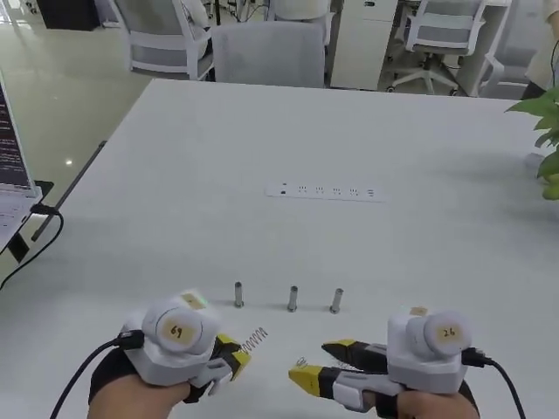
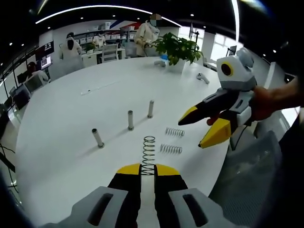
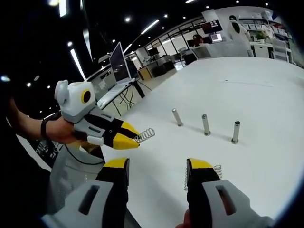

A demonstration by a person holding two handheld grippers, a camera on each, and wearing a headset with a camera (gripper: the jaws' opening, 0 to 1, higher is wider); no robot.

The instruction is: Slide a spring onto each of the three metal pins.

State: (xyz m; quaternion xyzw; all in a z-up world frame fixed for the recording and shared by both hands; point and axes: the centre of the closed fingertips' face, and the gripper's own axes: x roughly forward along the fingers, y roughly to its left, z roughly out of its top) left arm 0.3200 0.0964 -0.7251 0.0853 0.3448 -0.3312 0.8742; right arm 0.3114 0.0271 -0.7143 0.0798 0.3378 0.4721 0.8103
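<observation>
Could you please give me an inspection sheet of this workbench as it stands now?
Surface: white table, clean.
Job's things: three metal pins upright, no spring on them; held spring in left claw; two loose springs on the table.
Clutter: power strip at mid-table.
Grippers: left claw shut on the spring; right claw open.
Cables: gripper cables trail toward the person; black cable at left edge.
Surroundings: office chairs, plant.

Left gripper: rounded grey-white housing; round pale disc hand-marked 69; black jaws with yellow tips; black cable leaving the rear
Right gripper: matching grey-white housing; round disc marked 26; yellow-tipped black jaws; black cable leaving the rear
Left hand: narrow dark band worn at the wrist
</observation>
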